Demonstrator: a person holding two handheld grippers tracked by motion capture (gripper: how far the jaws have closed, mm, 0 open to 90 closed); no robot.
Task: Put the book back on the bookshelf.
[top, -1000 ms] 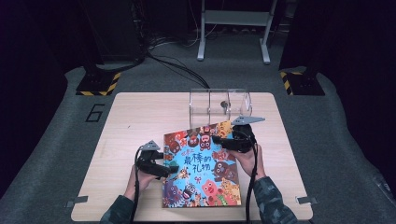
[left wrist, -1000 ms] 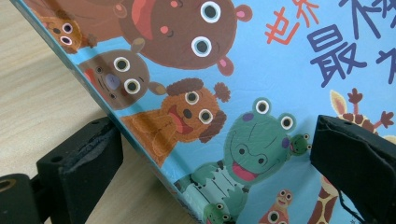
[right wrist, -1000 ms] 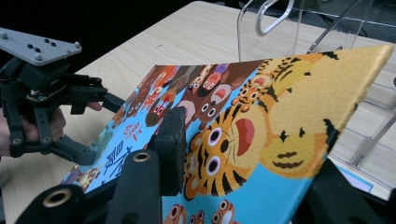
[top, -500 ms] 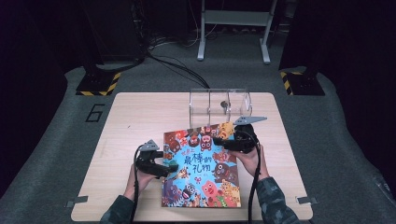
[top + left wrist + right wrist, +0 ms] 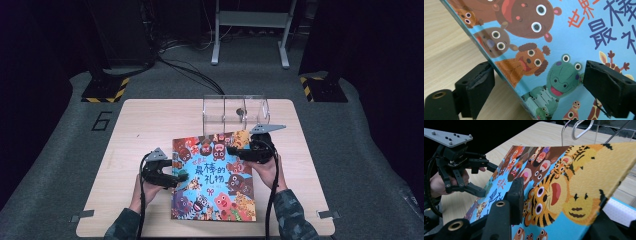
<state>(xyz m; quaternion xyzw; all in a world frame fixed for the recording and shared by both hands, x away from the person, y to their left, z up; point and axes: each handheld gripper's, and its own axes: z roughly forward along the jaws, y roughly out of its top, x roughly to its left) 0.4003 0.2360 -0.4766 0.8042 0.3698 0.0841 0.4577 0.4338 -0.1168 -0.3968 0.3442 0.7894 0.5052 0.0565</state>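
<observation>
Tabletop (image 5: 140, 120): pale wooden board, rectangular, on a grey floor; the person's forearms come in over its near edge.

Left hand (image 5: 142, 187): near the near-left part of the tabletop, sleeve reaching in from the near edge, wrist roughly level, fist wrapped round the black left claw (image 5: 181, 176), which points right toward the book.

Left claw state: spread; in the left gripper view one jaw stands outside the book's left edge over bare wood and the other lies over the cover by a green frog figure, so the edge sits between them. Whether either jaw touches the cover I cannot tell.

Book (image 5: 214, 175): colourful hardcover picture book with a blue cover, cartoon animals and large printed characters; it lies in the middle of the tabletop, running from the near edge toward the far edge. Its far-right corner is lifted, tilted up off the page block (image 5: 619, 211) beneath.

Clear box (image 5: 235, 111): transparent plastic container at the middle of the far edge, just beyond the book's far end.

Right hand (image 5: 265, 170): right of the book, forearm angled in from the near edge, gripping the black right claw (image 5: 235, 150) with a grey three-cornered plate on top.

Right claw state: pinching the cover's raised far-right corner, one jaw on the printed face beside a tiger figure, the other beneath.
</observation>
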